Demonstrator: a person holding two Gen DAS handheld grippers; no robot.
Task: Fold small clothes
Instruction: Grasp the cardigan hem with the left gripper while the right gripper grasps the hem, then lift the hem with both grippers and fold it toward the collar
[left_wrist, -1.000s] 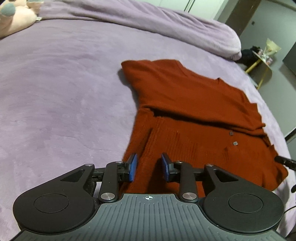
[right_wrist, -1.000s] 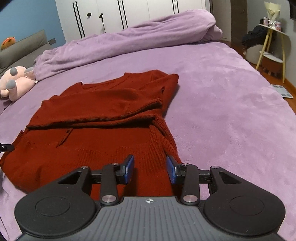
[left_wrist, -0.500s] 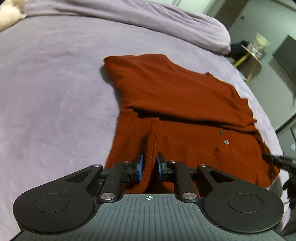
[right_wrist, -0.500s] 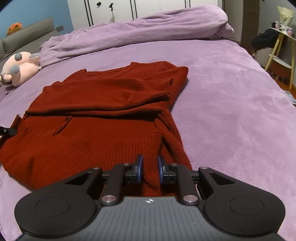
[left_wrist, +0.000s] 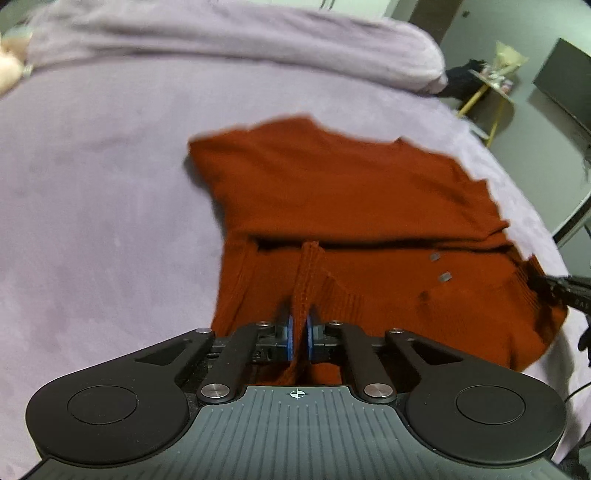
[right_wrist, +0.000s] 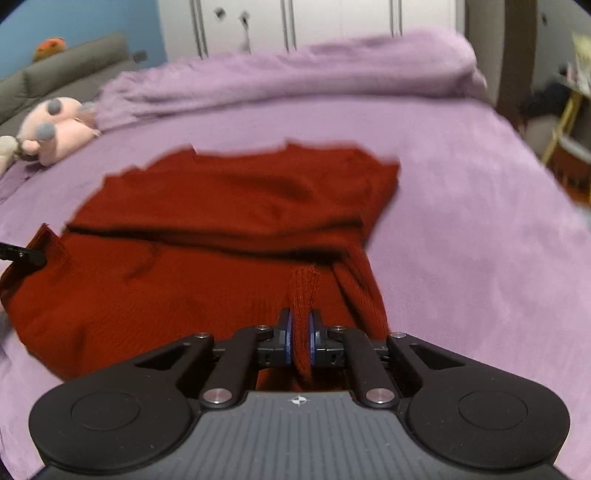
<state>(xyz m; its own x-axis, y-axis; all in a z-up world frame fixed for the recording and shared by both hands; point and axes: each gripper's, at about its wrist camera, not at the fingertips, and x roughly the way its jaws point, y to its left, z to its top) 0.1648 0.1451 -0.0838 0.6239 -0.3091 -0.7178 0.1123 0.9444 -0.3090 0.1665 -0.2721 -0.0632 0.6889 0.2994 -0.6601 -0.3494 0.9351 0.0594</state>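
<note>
both the left hand-held gripper (left_wrist: 299, 334) and right hand-held gripper (right_wrist: 300, 341) have just clamped on the hem of the rust-red sweater (left_wrist: 354, 206) on the bed (left_wrist: 92, 206), one at each bottom corner, likely to fold it evenly toward the collar.

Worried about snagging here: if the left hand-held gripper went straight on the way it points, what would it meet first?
Likely the red sweater itself. The left hand-held gripper is shut on a pinched ridge of its hem, and the folded body lies just ahead on the purple bedspread. Depth is unclear.
</note>
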